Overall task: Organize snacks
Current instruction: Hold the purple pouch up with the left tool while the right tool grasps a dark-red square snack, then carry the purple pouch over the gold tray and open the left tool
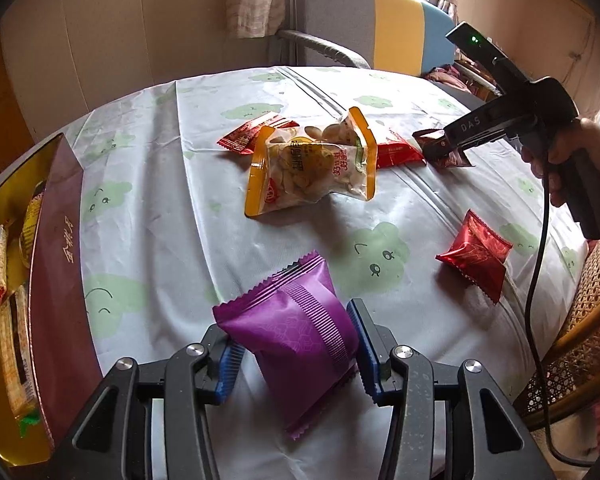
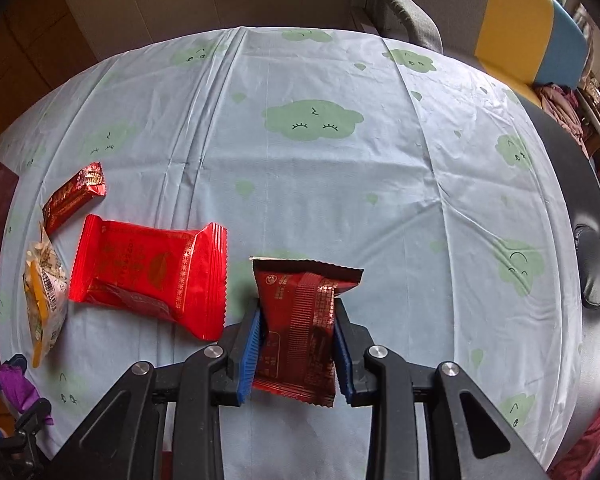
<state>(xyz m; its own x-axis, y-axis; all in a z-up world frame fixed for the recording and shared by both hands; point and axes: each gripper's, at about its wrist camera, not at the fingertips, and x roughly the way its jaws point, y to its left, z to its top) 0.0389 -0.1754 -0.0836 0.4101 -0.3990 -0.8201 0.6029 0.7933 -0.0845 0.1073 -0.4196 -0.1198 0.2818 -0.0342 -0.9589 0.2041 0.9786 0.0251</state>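
- A purple packet (image 1: 300, 344) is clamped between the blue pads of the left gripper (image 1: 296, 354), above the tablecloth (image 1: 172, 208)
- A dark red packet (image 2: 298, 328) is pinched in the right gripper (image 2: 296, 344), jaws pressed to its sides
- A bright red packet (image 2: 148, 276) and a clear nut bag (image 1: 312, 164) are seen lying on the cloth
- Snack bars are held in the box (image 1: 56, 264) at the table's left edge

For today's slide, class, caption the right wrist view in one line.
Right claw grips a dark red snack packet above the cloud-print tablecloth, a bright red packet lying alongside.
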